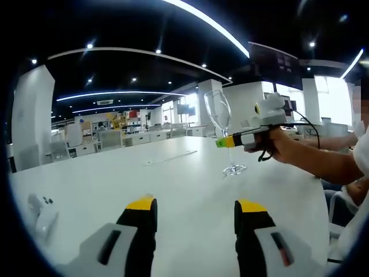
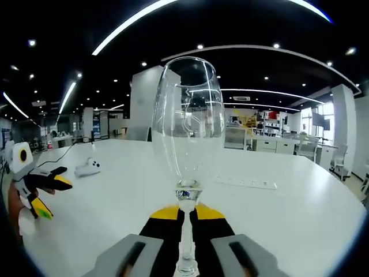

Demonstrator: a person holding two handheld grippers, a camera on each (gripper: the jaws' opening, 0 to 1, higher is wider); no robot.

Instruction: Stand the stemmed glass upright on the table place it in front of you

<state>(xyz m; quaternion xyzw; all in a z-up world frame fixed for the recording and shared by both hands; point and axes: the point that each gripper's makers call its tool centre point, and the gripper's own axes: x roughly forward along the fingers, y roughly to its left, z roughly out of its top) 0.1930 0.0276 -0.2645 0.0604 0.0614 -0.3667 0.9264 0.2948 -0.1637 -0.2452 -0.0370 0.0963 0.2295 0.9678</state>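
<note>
A clear stemmed glass (image 1: 218, 111) stands upright, and its foot (image 1: 234, 169) looks to be resting on the white table (image 1: 173, 184). My right gripper (image 1: 228, 141) comes in from the right, held by a hand, and is shut on the stem. In the right gripper view the glass (image 2: 187, 121) rises straight up close to the camera, with the right gripper (image 2: 186, 214) shut around its stem. My left gripper (image 1: 196, 206) hovers open over the table with nothing between its jaws, some way short of the glass. It also shows at the left edge as the left gripper (image 2: 51, 196), open.
A small white device (image 2: 88, 167) lies on the table with a cable leading away; it appears as the white device (image 1: 40, 210) at lower left. A person's arm (image 1: 323, 161) reaches in from the right. A flat strip (image 2: 245, 183) lies beyond the glass. Desks and chairs stand behind.
</note>
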